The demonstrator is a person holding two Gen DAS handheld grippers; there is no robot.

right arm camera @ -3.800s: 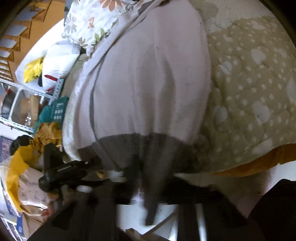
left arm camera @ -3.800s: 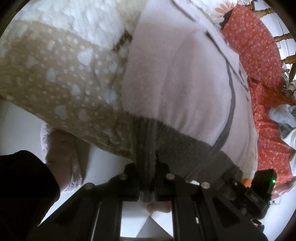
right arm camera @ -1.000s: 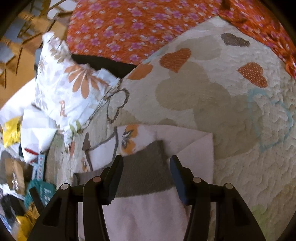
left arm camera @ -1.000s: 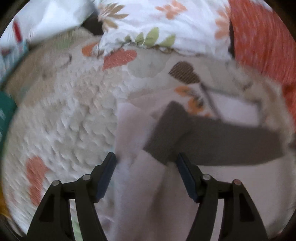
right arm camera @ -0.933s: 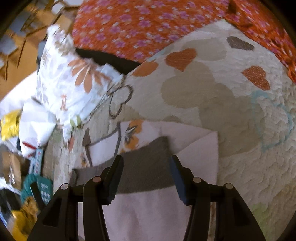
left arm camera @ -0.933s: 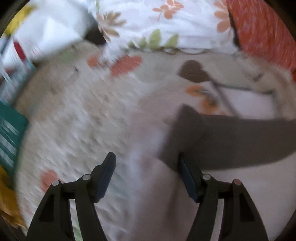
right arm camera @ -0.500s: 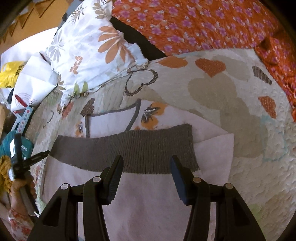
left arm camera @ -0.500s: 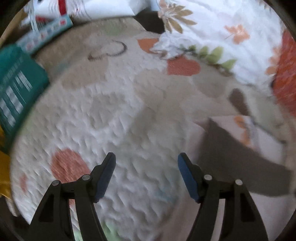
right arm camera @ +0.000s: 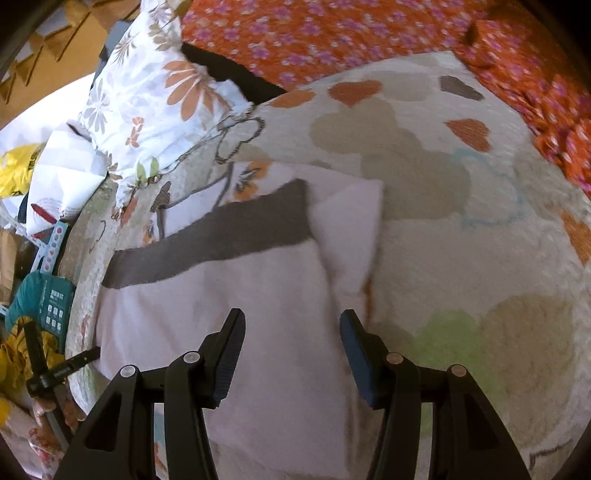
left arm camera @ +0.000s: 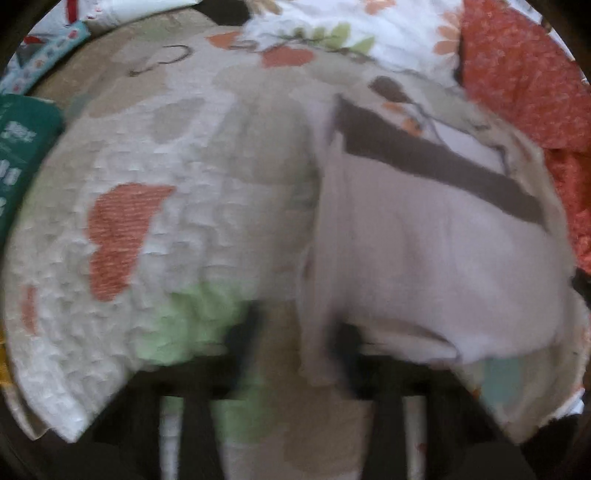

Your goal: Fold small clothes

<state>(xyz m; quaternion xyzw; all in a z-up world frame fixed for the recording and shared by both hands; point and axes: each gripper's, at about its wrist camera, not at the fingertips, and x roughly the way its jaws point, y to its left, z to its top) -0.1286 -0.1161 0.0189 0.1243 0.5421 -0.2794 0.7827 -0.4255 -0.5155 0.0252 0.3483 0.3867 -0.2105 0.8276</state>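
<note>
Quilt (right arm camera: 461, 236): one is seen, cream with heart patches; everything else is placed relative to it.
Orange cloth (right arm camera: 332, 33): one flowered cloth is seen beyond the far edge of the quilt.
Pillow (right arm camera: 159, 92): one white pillow with orange flowers is laid at the far left corner of the quilt.
Garment (right arm camera: 258, 295): one pale pink piece with a dark grey band is laid on the left half of the quilt, already folded over once; a smaller flap is turned out on its right side.
Right gripper (right arm camera: 291, 350): its tongs are held apart above the near part of the garment; nothing is clamped.
Left gripper (left arm camera: 295, 350): its picture is blurred; the tongs have just been closing at the garment's left edge, but a grip on the cloth cannot be confirmed.
Risk: if only one layer is caught by the left tongs, the fold may be opened or pulled crooked.
Risk: quilt could be pinched with the edge and lifted too.
</note>
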